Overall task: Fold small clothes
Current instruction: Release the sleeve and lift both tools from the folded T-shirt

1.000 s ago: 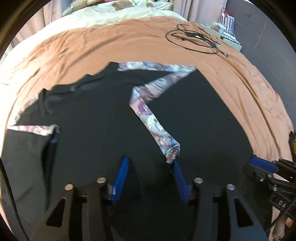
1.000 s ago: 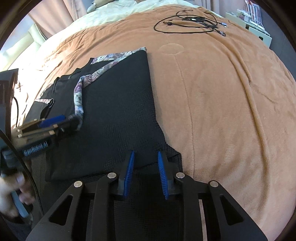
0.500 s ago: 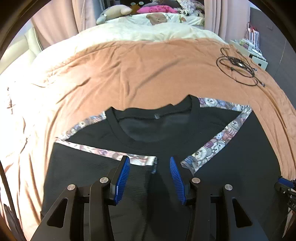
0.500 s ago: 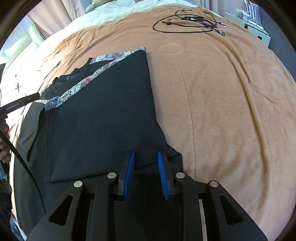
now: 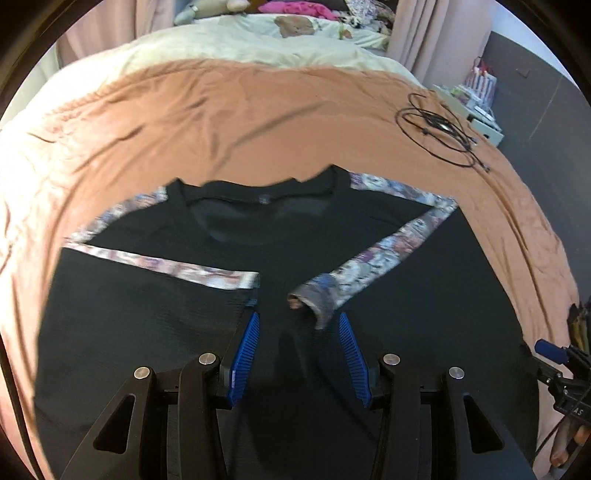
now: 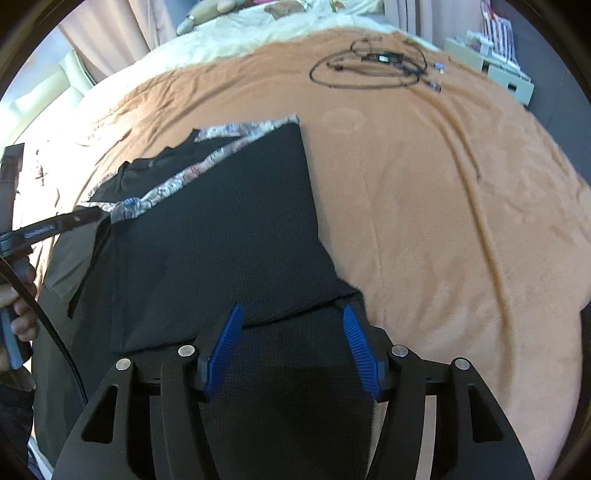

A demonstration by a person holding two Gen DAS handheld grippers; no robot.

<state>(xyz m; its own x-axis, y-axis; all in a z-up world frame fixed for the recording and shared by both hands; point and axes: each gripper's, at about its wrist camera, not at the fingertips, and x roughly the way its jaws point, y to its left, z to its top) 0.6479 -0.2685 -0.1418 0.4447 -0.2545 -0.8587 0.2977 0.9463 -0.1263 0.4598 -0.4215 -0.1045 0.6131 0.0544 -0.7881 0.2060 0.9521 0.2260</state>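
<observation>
A black shirt (image 5: 273, 236) with patterned sleeve trim lies on the brown bedspread (image 5: 221, 118), collar away from me. Both sleeves are folded inward; their patterned cuffs (image 5: 317, 299) meet near the middle. My left gripper (image 5: 298, 321) is open and empty just in front of the cuffs. In the right wrist view the shirt (image 6: 221, 229) shows its folded right side, and my right gripper (image 6: 291, 317) is open over the shirt's lower right corner, holding nothing. The left gripper (image 6: 74, 221) shows at the left there.
A coiled black cable (image 5: 439, 129) lies on the bedspread at the far right, also seen in the right wrist view (image 6: 373, 62). Cream bedding and soft toys (image 5: 288, 26) lie at the head of the bed. A shelf (image 6: 491, 62) stands beside the bed.
The left gripper carried the right sleeve inward, laid its cuff at the shirt's middle and drew back. The right gripper's jaws opened wide and let go of the shirt's lower right corner.
</observation>
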